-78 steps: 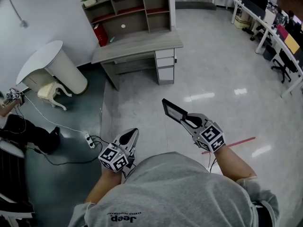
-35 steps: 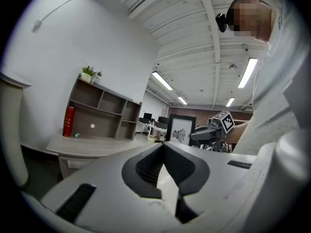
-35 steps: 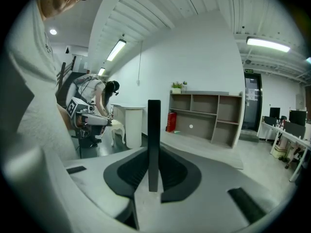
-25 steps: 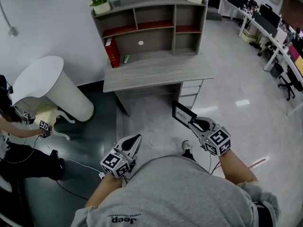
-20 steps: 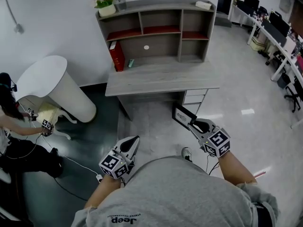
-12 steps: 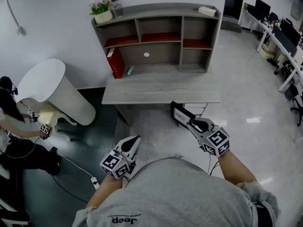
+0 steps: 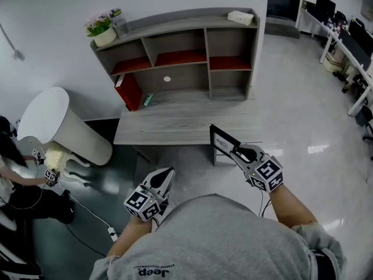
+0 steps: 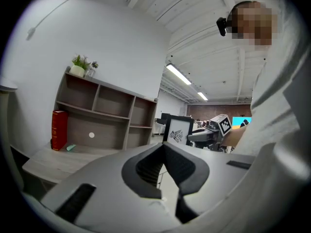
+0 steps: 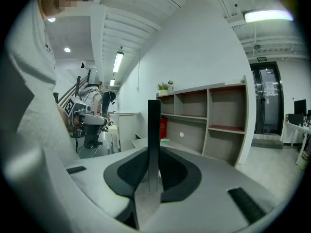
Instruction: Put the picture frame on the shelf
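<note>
The picture frame (image 7: 222,144), black-bordered with a white mat and a small dark drawing, is upright in the air near the front edge of the counter (image 7: 169,124). It is clamped by its edge in the right claw (image 7: 238,151). The shelf (image 7: 175,27) stands at the counter's back. The left claw (image 7: 164,176) hangs lower, its jaws together with nothing between them.
</note>
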Demonstrator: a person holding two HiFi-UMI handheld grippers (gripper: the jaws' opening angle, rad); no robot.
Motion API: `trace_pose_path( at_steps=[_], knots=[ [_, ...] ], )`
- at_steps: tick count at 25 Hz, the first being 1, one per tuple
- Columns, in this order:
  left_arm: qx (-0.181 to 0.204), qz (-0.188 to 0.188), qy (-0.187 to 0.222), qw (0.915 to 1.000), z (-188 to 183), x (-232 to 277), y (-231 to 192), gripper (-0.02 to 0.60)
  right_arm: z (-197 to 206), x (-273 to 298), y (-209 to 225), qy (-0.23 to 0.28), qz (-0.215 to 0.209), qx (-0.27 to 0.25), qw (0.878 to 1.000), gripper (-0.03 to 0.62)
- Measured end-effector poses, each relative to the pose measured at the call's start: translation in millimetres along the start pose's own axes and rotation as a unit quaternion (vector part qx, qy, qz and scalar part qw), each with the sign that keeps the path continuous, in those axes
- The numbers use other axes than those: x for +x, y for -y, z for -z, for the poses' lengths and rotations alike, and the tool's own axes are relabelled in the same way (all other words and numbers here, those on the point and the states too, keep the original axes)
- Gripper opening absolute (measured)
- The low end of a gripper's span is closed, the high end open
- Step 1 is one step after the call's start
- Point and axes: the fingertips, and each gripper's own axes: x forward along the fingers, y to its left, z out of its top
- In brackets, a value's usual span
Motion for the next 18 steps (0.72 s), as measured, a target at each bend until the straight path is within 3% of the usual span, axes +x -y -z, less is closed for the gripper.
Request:
trace_pose_path(
  at_steps=[9, 18],
  knots=[
    [0.004, 0.028, -0.012, 0.9995, -6.3, 79.7, -12.9, 0.011, 5.3, 1.8, 71.9, 0.001, 0.021, 0.007, 1.000, 0.076],
    [-0.014, 0.069, -0.013, 0.9975, -7.2, 138.0, -62.4, 0.011, 8.6, 36.4, 125.3, -0.019, 0.056, 0.026, 0.998, 0.077]
  ],
)
